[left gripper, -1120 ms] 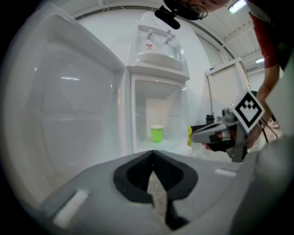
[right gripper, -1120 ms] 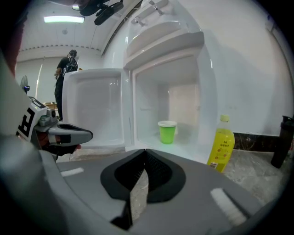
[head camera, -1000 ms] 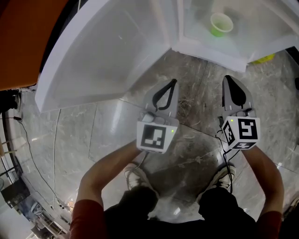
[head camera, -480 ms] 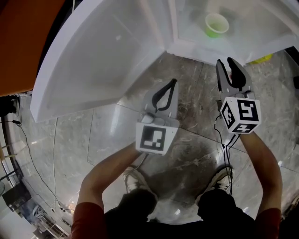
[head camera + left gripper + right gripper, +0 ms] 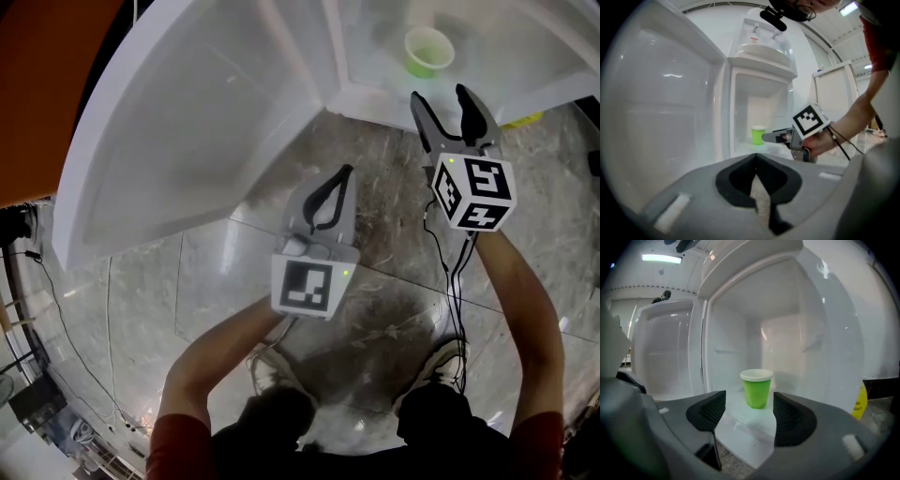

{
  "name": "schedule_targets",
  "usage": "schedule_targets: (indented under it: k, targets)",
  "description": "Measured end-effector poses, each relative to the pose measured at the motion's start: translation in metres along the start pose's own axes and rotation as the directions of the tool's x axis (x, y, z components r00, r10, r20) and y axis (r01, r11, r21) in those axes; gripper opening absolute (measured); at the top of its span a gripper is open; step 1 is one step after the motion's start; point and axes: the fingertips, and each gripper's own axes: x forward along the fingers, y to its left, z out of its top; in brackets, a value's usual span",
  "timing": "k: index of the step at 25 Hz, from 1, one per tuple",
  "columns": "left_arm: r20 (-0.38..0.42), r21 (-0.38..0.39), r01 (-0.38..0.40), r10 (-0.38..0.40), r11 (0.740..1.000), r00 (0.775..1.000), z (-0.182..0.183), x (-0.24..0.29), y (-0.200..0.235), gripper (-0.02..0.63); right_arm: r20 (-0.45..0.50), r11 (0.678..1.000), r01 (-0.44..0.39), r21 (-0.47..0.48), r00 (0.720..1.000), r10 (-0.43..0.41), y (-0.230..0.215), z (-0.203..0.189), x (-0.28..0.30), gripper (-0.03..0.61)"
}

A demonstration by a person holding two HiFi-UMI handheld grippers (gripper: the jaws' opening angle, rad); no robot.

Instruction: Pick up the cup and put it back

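Note:
A green cup [image 5: 427,52] with a pale rim stands upright on the floor of a small white cabinet [image 5: 375,94]. In the right gripper view the cup [image 5: 756,389] stands straight ahead, a little beyond the jaw tips. My right gripper [image 5: 441,96] [image 5: 749,401] is at the cabinet's front edge. Its jaws have just been opening and now stand wide, with nothing between them. My left gripper [image 5: 348,171] [image 5: 755,157] hangs shut and empty over the floor, back from the cabinet. The left gripper view shows the cup [image 5: 758,135] and the right gripper [image 5: 766,138] from the side.
The cabinet's white door [image 5: 187,112] stands swung open at the left. A yellow object [image 5: 525,119] lies on the grey marble floor [image 5: 375,281] right of the cabinet. The person's feet and a black cable [image 5: 455,281] are below the grippers.
The right gripper has moved forward to the cabinet's front edge, and its jaws went from shut to wide open. The left gripper has stayed in place.

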Motion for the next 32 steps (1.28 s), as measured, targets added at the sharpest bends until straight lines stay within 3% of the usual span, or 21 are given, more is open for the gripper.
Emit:
schedule_targets:
  k: [11, 19, 32]
  targets:
    - [-0.021, -0.037, -0.010, 0.009, 0.999, 1.000, -0.008, 0.002, 0.002, 0.000, -0.006, 1.000, 0.004, 0.005, 1.000, -0.004, -0.012, 0.008, 0.034, 0.339]
    - [-0.039, -0.067, -0.025, 0.022, 0.997, 0.999, -0.016, 0.001, 0.008, 0.001, -0.010, 1.000, 0.011, -0.027, 1.000, -0.011, -0.012, 0.015, 0.052, 0.341]
    - [-0.047, -0.068, -0.026, 0.023, 0.997, 0.999, -0.021, 0.001, 0.008, 0.000, -0.021, 0.999, 0.032, 0.018, 0.999, -0.032, -0.022, 0.013, 0.059, 0.336]
